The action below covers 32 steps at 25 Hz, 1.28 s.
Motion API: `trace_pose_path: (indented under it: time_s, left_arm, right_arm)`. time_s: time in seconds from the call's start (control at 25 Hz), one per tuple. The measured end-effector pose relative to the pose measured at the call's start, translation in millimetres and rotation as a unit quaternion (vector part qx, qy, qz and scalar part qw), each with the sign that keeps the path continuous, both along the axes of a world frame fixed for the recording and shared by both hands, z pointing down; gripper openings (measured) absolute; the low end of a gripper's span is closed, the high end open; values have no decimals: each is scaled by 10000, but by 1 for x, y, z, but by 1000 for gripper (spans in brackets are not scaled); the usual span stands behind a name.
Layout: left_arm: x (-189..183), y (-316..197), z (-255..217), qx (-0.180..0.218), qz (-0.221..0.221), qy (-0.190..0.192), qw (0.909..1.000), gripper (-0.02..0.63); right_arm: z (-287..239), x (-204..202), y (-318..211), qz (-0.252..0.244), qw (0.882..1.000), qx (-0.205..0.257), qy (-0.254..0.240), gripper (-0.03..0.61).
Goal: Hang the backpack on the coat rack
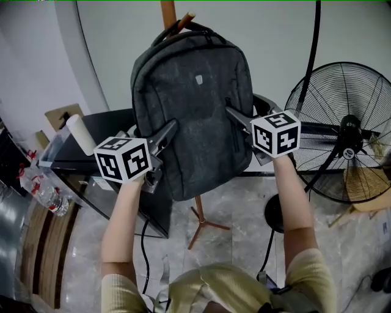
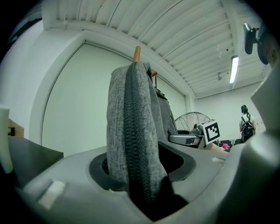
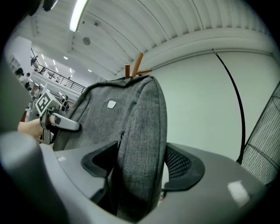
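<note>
Head view, looking steeply down: a dark grey backpack (image 1: 192, 104) hangs upright against the pole of a wooden coat rack (image 1: 168, 13), its top handle looped over a brown peg (image 1: 185, 20). The backpack looks closed, so what it holds cannot be seen. The left hand-held gripper (image 1: 168, 129) reaches in level at the bag's left edge and the right hand-held gripper (image 1: 235, 115) at its right edge. In the left gripper view, the bag's side seam and its zip (image 2: 133, 131) stand between open jaws, with a dark gap on the right side. In the right gripper view, the jaws are spread wide too; the bag's rounded edge sits between them and the meshed pad stands clear of the fabric. The bag covers most of the rack's pole; only the top and the splayed feet show. A black table (image 1: 101, 125) stands behind the left gripper, with a white roll (image 1: 80, 133) and a clear bin (image 1: 54, 150) whose contents are hard to make out. Plastic bottles (image 1: 44, 191) lie lower left. A large floor fan (image 1: 348, 131) is cut off at the right edge.
</note>
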<state>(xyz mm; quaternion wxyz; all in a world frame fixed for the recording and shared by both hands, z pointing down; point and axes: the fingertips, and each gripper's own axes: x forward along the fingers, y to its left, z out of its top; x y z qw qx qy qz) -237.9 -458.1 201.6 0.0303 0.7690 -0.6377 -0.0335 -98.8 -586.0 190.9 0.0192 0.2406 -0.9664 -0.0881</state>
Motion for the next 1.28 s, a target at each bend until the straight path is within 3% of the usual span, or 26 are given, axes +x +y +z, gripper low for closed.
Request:
trace_pose_path:
  time_s: [0.36, 0.92, 1.28]
  left_arm:
    - [-6, 15, -1, 505, -159, 45, 9986, 250]
    - [-4, 35, -6, 836, -247, -63, 9962, 253]
    - [-9, 62, -13, 1164, -404, -289, 9920, 252]
  right_arm:
    - [-2, 7, 6, 546, 9964, 617, 181, 351]
    - [-2, 33, 30, 915, 9934, 672, -181, 305]
    - [-4, 37, 61, 871, 9931, 687, -382, 279]
